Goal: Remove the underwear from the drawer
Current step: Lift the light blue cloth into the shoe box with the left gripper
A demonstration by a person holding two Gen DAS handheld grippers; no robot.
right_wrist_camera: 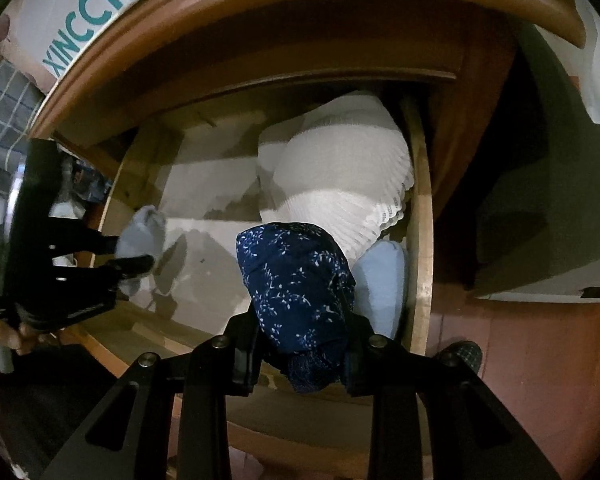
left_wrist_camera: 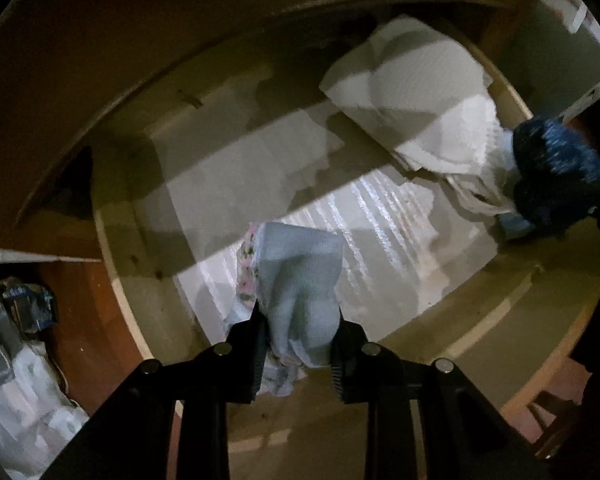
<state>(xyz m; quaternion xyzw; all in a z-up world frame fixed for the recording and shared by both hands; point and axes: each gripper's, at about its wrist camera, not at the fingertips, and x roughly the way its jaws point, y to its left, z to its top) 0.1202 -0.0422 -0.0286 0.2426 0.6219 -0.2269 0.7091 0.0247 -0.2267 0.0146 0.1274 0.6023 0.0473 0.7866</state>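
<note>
My left gripper (left_wrist_camera: pixel 298 320) is shut on a pale blue piece of underwear (left_wrist_camera: pixel 300 276) with a floral edge, held above the open wooden drawer (left_wrist_camera: pixel 116 280). It also shows in the right wrist view (right_wrist_camera: pixel 134 256), with the pale cloth (right_wrist_camera: pixel 144 232) between its fingers. My right gripper (right_wrist_camera: pixel 302 328) is shut on dark blue floral underwear (right_wrist_camera: pixel 296 276), held over the drawer's right side; this cloth shows in the left wrist view (left_wrist_camera: pixel 556 160). A white ribbed garment (right_wrist_camera: pixel 340 168) and a light blue piece (right_wrist_camera: pixel 380 280) lie in the drawer.
The drawer bottom has a pale liner (left_wrist_camera: pixel 380 224). The wooden cabinet front (right_wrist_camera: pixel 260 28) overhangs the drawer. A shoe box marked XINCCI (right_wrist_camera: pixel 92 4) sits on top. Bags and clutter (left_wrist_camera: pixel 20 320) lie on the floor at left. Reddish floor (right_wrist_camera: pixel 520 344) lies right.
</note>
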